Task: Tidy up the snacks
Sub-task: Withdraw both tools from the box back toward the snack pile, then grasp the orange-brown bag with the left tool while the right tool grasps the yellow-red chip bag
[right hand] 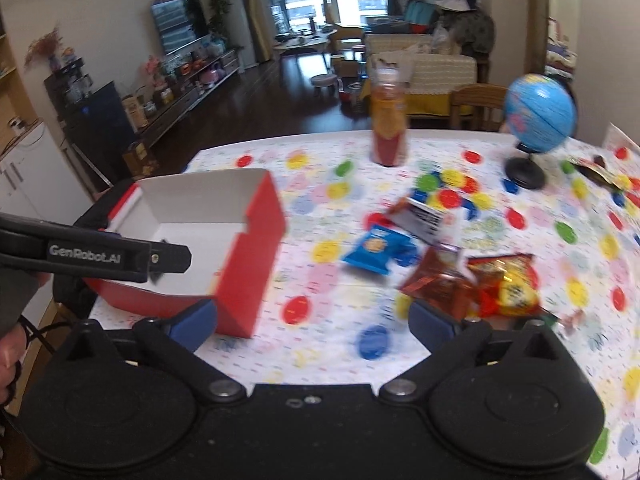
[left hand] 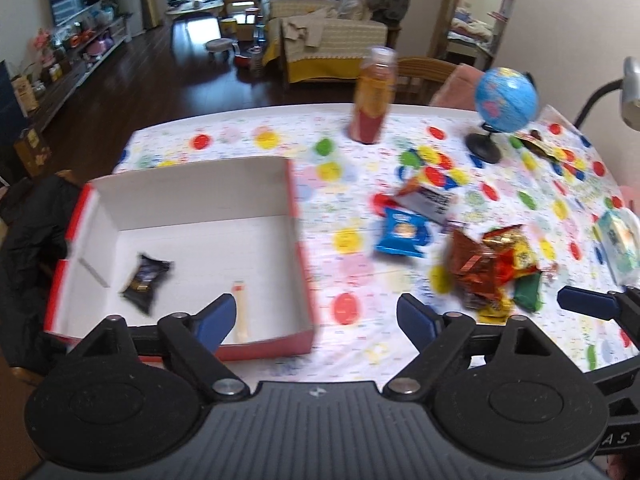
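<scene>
Dotted tablecloth covers the table. Upper centre — a capped bottle, upright, contents apparently orange over red. Upper right — a blue globe on a black stand. Sofa behind; television upper left.

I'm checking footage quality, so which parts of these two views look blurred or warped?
Left wrist view: motion blur smears the bottle and snack packets; the left gripper stays sharp. Right wrist view: the globe and red box streak sideways; fisheye bends the table's edges.
</scene>
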Demonstrator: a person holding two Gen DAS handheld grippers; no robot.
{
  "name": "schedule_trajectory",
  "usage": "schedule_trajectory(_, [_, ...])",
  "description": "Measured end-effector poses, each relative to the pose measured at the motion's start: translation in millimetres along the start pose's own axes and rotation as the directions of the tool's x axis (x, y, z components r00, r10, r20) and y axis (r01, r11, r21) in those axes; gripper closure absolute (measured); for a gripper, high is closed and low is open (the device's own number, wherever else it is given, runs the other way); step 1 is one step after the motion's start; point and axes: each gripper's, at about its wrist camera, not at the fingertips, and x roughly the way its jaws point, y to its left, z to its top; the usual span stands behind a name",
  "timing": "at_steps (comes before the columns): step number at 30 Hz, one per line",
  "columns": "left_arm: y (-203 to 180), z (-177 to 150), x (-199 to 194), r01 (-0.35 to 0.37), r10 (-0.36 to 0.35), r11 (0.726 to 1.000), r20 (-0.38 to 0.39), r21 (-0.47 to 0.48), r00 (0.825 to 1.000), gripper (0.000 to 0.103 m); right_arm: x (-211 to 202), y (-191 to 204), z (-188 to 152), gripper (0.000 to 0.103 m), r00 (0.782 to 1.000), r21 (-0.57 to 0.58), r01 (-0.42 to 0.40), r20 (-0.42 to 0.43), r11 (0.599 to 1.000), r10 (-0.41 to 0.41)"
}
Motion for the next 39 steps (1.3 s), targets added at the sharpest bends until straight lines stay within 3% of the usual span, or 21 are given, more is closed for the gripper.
schedule_trajectory(3, [-27.9,-1.3,8.3,0.029,-0.029,1.0,-0.004,0.011,1.0,0.012,-7.8,-28.2,-6.3,0.0,1.0,0.021,0.027,0.003,0.999,-0.027])
schedule_trajectory(6, [-52.1,-1.5,19.4,0.065,-0.065,0.998,-0.003,0.004,0.998,0.0,-13.1,-56.5,-10.7,0.0,0.998,0.035,0.055,0.006,0.998,-0.055])
schedule_trajectory(14, [-109.6,10.9,61.1,0.055,-0.056,0.998,-0.035,-0.023,0.998,0.0,-16.5,-135.9,-14.2,0.001,0.992,0.078,0.127,0.005,0.989,-0.128])
schedule_trajectory(21, [-146.9,21.5,103.6,0.027,-0.027,1.0,-0.078,-0.005,0.997,0.0,11.3,-188.5,-9.2,0.003,0.989,0.079,0.146,-0.038,0.986,-0.143])
schedule_trajectory(27, [-169.9,28.1,135.7,0.021,-0.017,0.999,-0.111,0.038,0.994,0.0,40.7,-204.7,-2.8,0.006,0.996,0.008,0.069,-0.055,0.998,-0.069])
schedule_trajectory(39, [-183.6,37.9,189.6,-0.021,0.03,0.999,-0.204,0.047,0.978,0.001,102.2,-201.6,3.1,0.015,0.993,-0.127,0.03,-0.107,0.991,-0.044])
